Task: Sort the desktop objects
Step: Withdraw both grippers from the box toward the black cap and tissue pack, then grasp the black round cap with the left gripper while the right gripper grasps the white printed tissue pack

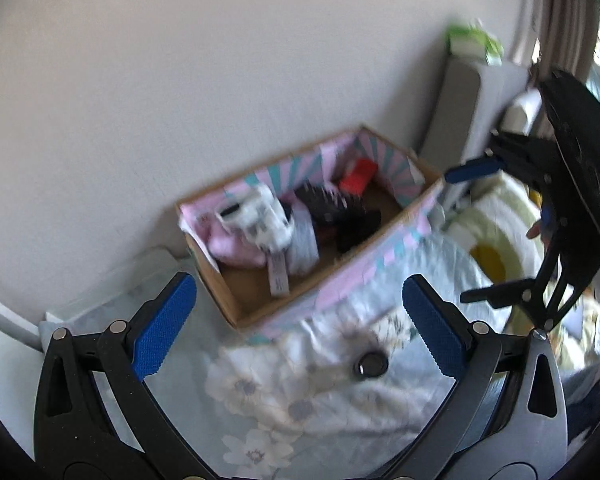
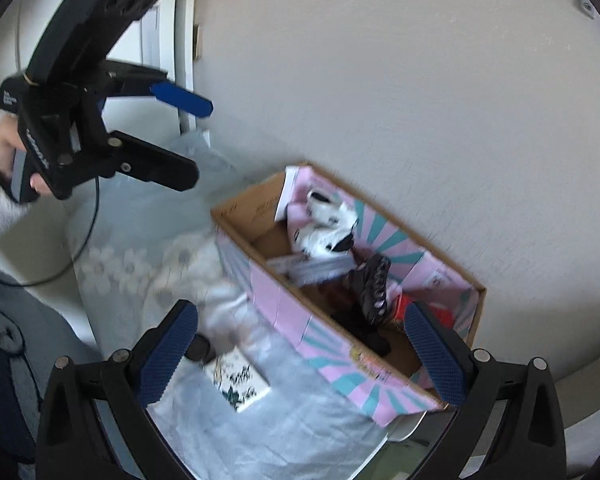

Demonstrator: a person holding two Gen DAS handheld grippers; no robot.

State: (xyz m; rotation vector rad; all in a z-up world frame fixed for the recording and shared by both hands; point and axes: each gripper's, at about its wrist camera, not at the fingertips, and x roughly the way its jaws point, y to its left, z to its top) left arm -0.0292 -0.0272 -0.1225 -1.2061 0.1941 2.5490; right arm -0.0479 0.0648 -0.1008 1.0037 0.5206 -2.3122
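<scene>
1. Floral cloth [image 1: 300, 392] covers the surface beneath both grippers, against a plain pale wall [image 1: 180, 80].
2. Nearest, the left gripper [image 1: 296, 328] hangs spread wide, empty, above a small dark round object [image 1: 371, 364]; the right gripper [image 2: 300, 354] is likewise released, above a patterned white card [image 2: 238, 380].
3. Beyond stands the cardboard box [image 2: 340, 344] (pink-and-teal lined), holding a spotted white plush [image 2: 328, 224], a black hairbrush [image 2: 374, 284] and a red item [image 1: 358, 178].
</scene>
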